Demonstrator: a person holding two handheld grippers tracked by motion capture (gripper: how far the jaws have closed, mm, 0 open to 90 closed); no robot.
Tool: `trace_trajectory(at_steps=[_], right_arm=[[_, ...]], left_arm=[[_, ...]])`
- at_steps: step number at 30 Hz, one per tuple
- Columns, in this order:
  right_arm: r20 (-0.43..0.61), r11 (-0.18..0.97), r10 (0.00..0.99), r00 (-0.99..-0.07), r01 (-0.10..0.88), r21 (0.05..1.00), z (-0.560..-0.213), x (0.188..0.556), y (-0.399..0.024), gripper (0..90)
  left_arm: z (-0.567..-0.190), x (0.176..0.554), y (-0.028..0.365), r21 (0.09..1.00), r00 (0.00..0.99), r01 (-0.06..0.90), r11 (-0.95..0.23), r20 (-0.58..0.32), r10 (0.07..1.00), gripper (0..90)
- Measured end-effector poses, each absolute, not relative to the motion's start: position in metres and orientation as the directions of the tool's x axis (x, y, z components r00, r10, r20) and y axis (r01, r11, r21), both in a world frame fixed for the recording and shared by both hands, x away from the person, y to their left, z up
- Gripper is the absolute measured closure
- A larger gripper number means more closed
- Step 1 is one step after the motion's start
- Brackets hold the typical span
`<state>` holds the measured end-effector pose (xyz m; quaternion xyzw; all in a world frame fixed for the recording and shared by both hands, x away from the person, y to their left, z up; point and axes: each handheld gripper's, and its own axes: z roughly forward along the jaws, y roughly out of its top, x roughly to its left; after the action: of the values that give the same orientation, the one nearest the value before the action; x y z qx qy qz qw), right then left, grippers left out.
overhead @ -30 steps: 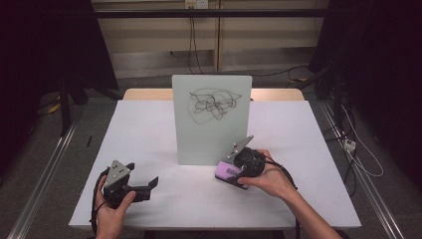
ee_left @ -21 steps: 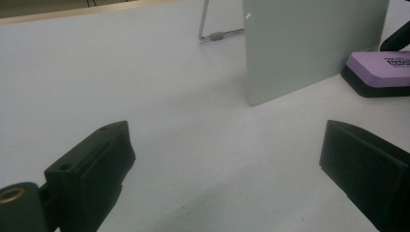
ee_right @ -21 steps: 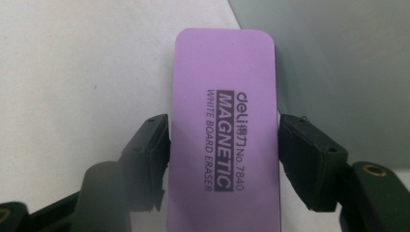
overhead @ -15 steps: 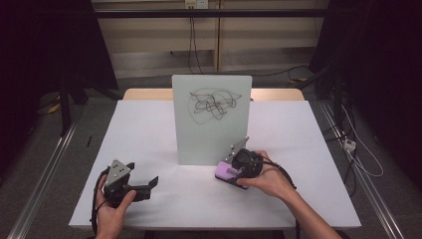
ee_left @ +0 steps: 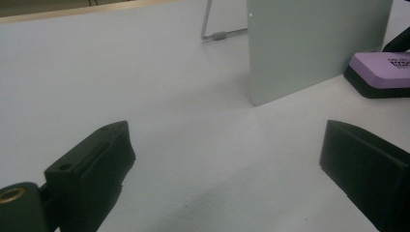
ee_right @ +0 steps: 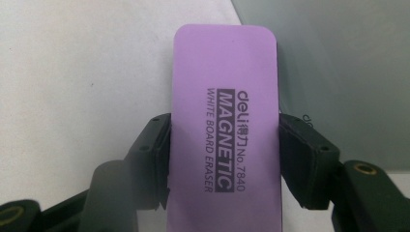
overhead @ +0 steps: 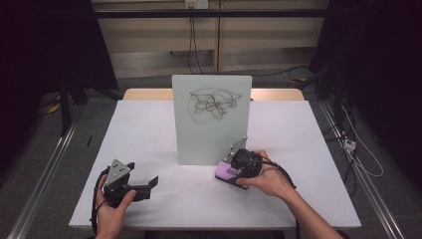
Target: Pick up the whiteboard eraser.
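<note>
Right gripper (ee_right: 225, 159): jaws just closed, pinching the purple eraser (ee_right: 225, 121) across its sides, low on the bench (overhead: 149, 129). Left gripper (ee_left: 232, 174): jaws spread, empty. Risk: shallow grip slipping on lift, or nudging the whiteboard (overhead: 211, 117) just beyond over.

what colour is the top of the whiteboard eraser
Purple, with dark printed lettering, on the whiteboard eraser; clearest in the right gripper view.

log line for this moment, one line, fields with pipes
right gripper: jaws just closed, shut on purple eraser | eraser: on table at whiteboard foot | left gripper: open, holds nothing | scribble on board unerased
</note>
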<state>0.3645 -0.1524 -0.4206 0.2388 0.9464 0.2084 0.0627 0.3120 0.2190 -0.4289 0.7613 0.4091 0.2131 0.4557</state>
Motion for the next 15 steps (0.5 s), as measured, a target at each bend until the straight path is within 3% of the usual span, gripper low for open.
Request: trace_trajectory(at_steps=[15], right_arm=[[-0.015, 0.758, 0.495, -0.869, 0.423, 0.497, -0.4135, 0.3605, -0.1590, 41.3]], left_arm=[[-0.4297, 0.3125, 0.2178, 0.866, 0.576, 0.430, -0.256, -0.045, 0.816, 4.7]])
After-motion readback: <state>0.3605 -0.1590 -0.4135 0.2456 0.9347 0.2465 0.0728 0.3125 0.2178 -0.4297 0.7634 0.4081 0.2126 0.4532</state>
